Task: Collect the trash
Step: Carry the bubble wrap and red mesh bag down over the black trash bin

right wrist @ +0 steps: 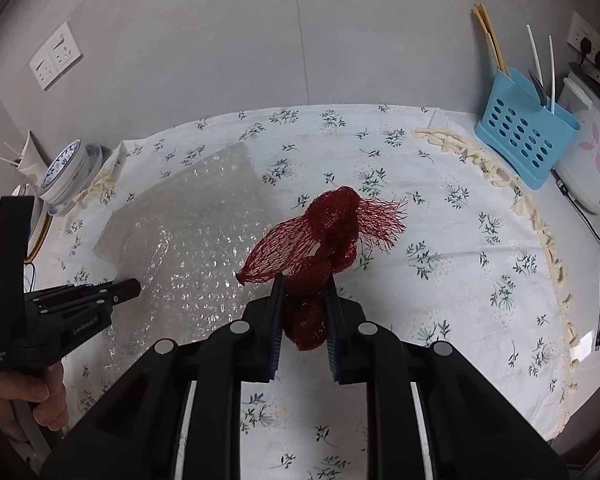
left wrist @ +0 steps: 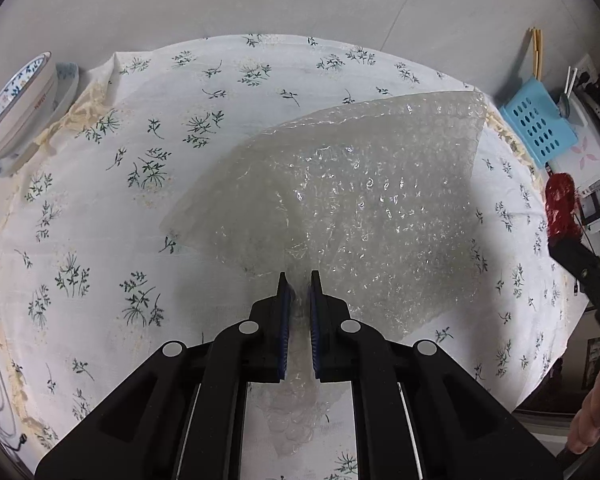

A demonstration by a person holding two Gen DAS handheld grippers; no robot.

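Both grippers are clamped on trash above a table spread with a white floral tablecloth [left wrist: 100, 208]. Left gripper [left wrist: 298, 280] has its blue pads pinched nearly together on a corner of a clear bubble wrap sheet [left wrist: 340, 200]; the sheet fans out ahead of the fingertips toward the table's far right corner, its far part lifted and curling above the cloth, while a small tail of it hangs back between the gripper's arms. Right gripper [right wrist: 304, 280] squeezes a bunched red mesh net bag [right wrist: 324, 232] between its pads, jaws narrowly parted by the wad; most of the netting sticks out beyond the fingertips, clear of the cloth, over the middle of the table. At the far left edge stand stacked blue-and-white bowls [left wrist: 16, 104], and at the far right corner a blue perforated utensil holder [right wrist: 524, 136] with chopsticks, beside a white rice cooker [right wrist: 592, 152].
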